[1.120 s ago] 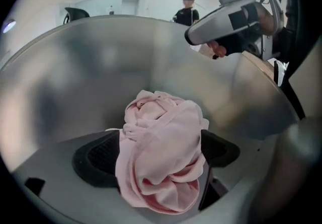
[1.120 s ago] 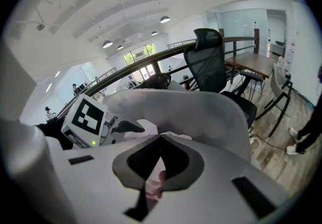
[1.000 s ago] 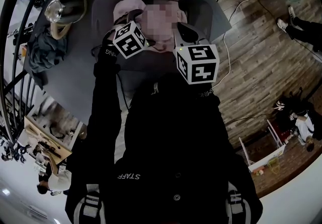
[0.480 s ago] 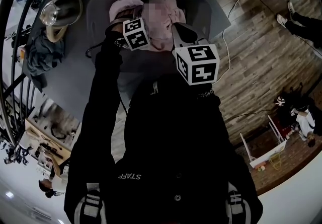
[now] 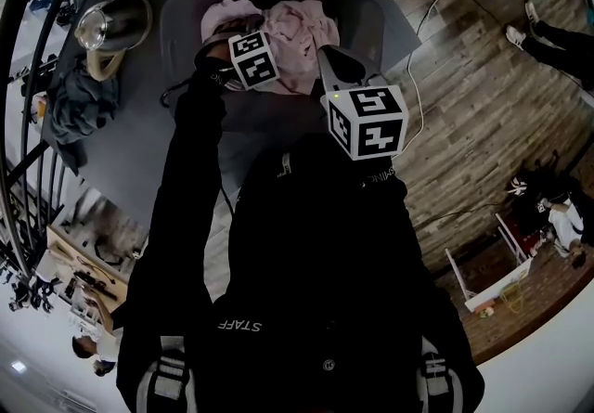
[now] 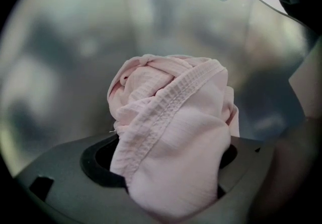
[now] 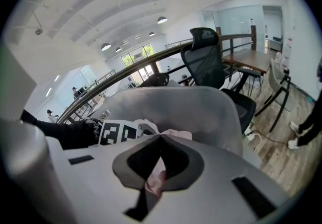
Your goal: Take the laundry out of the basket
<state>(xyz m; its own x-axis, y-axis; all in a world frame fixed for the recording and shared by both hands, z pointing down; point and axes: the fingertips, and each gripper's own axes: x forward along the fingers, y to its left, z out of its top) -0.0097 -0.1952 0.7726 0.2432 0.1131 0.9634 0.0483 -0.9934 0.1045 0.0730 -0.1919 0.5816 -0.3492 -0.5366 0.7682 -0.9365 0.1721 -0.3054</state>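
Observation:
A grey plastic laundry basket stands on the dark table ahead of me, with pink laundry bunched inside. My left gripper reaches down into it. In the left gripper view a bundle of pink cloth fills the gap of the left gripper; its jaws are closing on the bundle, against the basket wall. My right gripper hovers at the basket's right side. Its jaws are shut, with a thin fold of pink cloth pinched between them.
A metal pot and a heap of dark cloth lie on the table left of the basket. A white cable runs over the wood floor at the right, where a person's shoes show. A railing borders the left.
My left gripper has moved a little farther forward and right, deeper into the basket beside the pink laundry. The right gripper has stayed almost where it was.

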